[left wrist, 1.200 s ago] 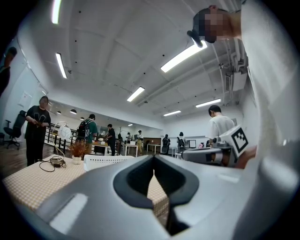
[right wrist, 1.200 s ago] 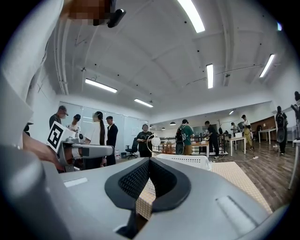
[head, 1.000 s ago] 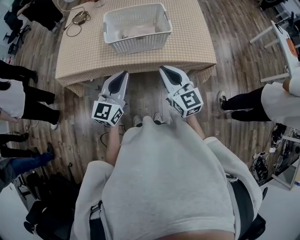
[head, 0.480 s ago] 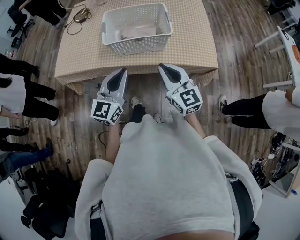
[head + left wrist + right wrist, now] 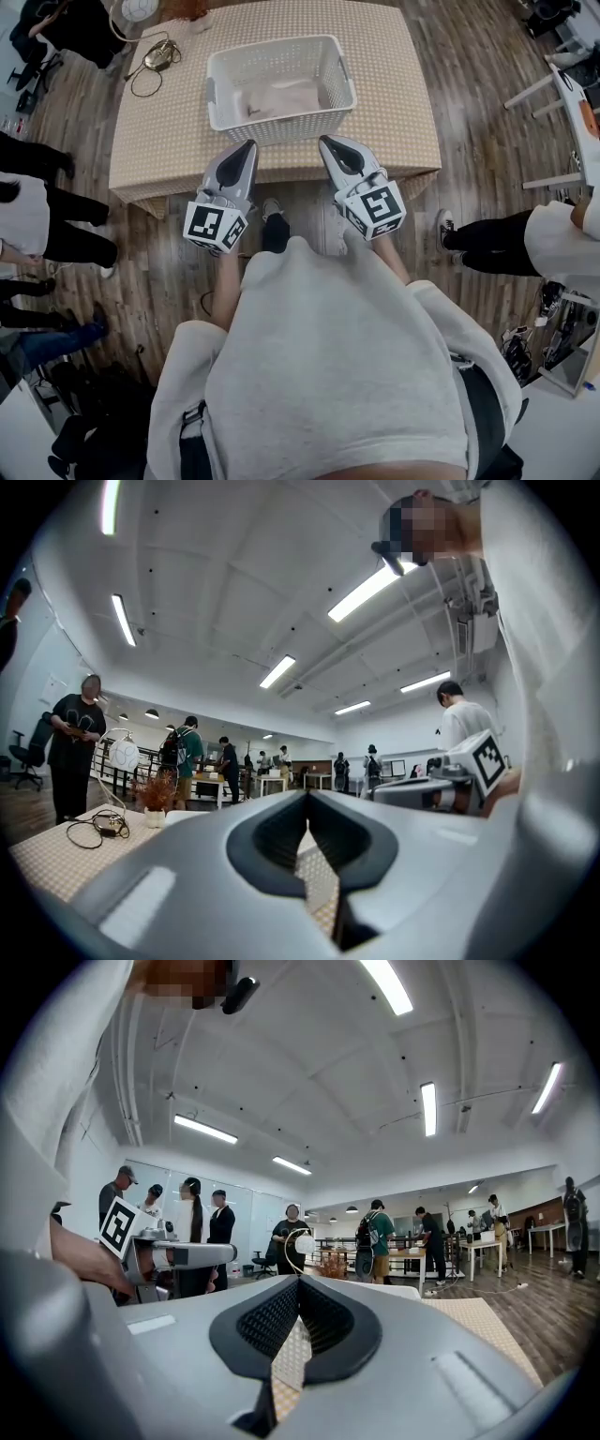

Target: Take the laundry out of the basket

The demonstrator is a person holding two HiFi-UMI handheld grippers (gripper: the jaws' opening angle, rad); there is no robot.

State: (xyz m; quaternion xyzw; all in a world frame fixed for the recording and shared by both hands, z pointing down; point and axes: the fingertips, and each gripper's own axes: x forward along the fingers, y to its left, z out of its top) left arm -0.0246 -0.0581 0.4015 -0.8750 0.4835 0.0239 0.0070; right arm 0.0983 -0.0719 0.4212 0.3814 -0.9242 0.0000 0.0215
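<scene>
Left gripper (image 5: 248, 146): jaws closed tip to tip, nothing between them, held level just short of the basket's (image 5: 281, 127) near wall, left half. Right gripper (image 5: 329, 143): jaws likewise closed and empty, same wall, right half. Laundry (image 5: 286, 97), pale cloth, lies on the basket's floor. Basket stands on checked table (image 5: 159, 122).

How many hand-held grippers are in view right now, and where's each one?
2. The left hand-held gripper and the right hand-held gripper sit side by side over the table's near edge, pointing at the white basket. None seem hidden.
</scene>
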